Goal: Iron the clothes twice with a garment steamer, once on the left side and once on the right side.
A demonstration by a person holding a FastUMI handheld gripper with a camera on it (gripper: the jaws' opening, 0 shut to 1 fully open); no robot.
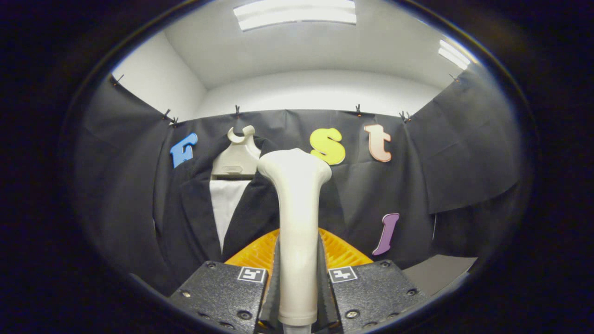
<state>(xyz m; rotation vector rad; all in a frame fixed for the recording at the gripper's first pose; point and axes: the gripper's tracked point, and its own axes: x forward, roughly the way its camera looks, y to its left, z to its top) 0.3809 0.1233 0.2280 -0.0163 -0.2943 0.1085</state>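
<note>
Gripper (297,297): both fingers clamp the steamer handle, keeping it upright for stroking.
Garment steamer (295,222): one, head raised just right of the jacket.
Jacket (195,218): one, dark, hung on one hanger (237,153) so its front faces the steamer.
Orange ribbed base (343,253): one, directly behind the steamer.

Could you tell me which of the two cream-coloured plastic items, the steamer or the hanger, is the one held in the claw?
The steamer: the claw is shut on its handle, its head rising upright ahead. The hanger sits beyond, at the dark jacket.
</note>
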